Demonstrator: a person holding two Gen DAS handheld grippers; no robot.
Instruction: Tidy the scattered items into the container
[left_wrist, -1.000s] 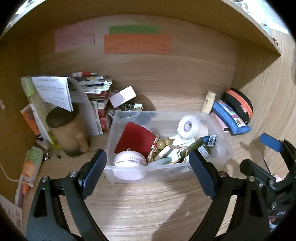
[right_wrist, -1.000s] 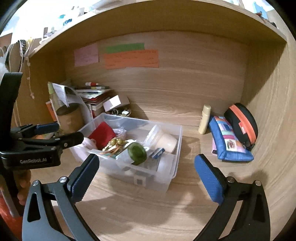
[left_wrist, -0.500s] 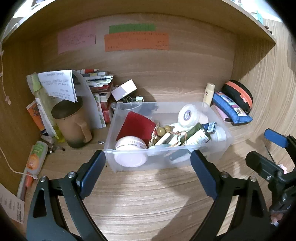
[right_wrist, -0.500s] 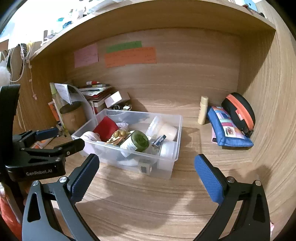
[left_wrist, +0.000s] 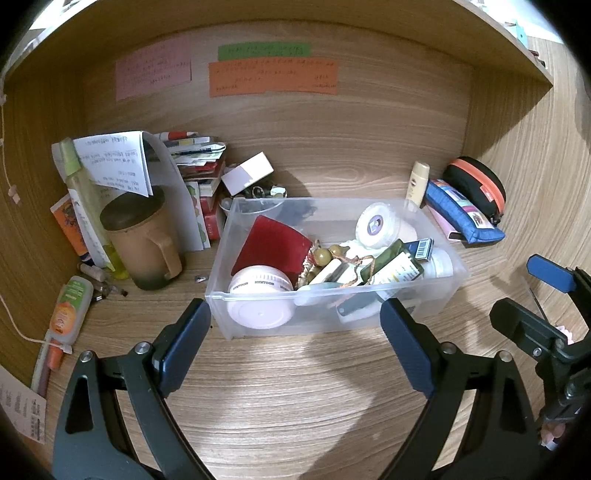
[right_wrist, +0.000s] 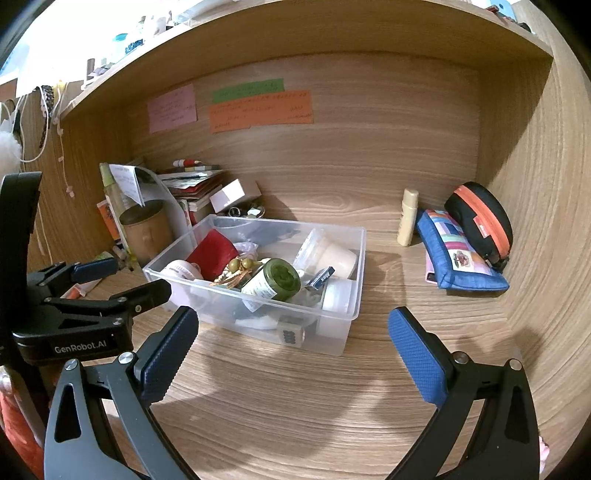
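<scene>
A clear plastic box (left_wrist: 456, 275) (right_wrist: 356, 295) stands on the wooden desk in both views. It holds a red pouch (left_wrist: 273, 245), a white jar (left_wrist: 258, 284), a green bottle (right_wrist: 275, 280), beads (right_wrist: 238, 264) and several small items. My left gripper (left_wrist: 295, 325) is open and empty, just in front of the box. My right gripper (right_wrist: 291, 339) is open and empty, in front of the box's right end.
A brown mug (left_wrist: 142, 240), papers, books and tubes crowd the left side. A cream tube (right_wrist: 407, 217), a blue pouch (right_wrist: 458, 254) and a black-orange case (right_wrist: 480, 218) stand at the right wall. Wooden walls enclose the back and sides.
Both grippers have pulled back from the box toward the desk's front. The box looks smaller and farther. Both stay open.
</scene>
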